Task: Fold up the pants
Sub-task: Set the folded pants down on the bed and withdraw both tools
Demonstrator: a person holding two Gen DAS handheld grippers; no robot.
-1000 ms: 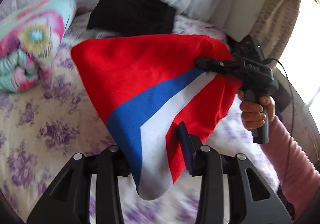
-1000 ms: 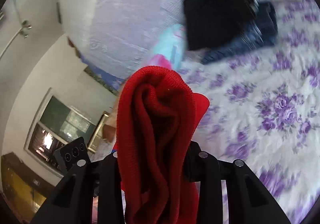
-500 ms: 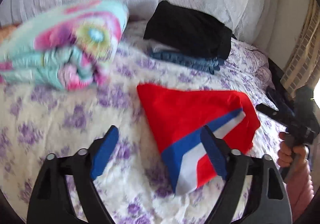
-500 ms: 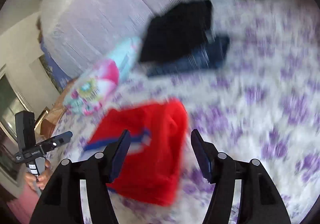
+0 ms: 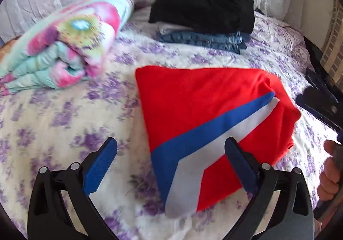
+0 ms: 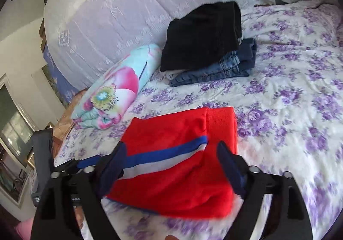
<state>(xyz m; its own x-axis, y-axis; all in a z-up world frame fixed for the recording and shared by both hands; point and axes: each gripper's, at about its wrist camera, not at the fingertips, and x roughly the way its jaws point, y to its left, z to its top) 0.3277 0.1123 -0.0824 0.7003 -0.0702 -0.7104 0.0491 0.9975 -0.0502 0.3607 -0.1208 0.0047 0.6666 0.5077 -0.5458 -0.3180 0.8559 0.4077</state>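
The red pants (image 5: 193,107) lay folded in a thick bundle on the flowered bedspread (image 5: 64,115), near the front edge. Both claws had just been opening: the left gripper (image 5: 169,160) and the right gripper (image 6: 171,162) stood wide apart above the bundle with nothing pressed between the pads. The fabric looked soft, light and limp (a knit, I judged), so a folded edge or corner seemed the best place to grip. I counted one red bundle, one stack of folded clothes (image 6: 205,47), one rolled blanket (image 5: 62,44).

No text, label, brand or number can be read anywhere.
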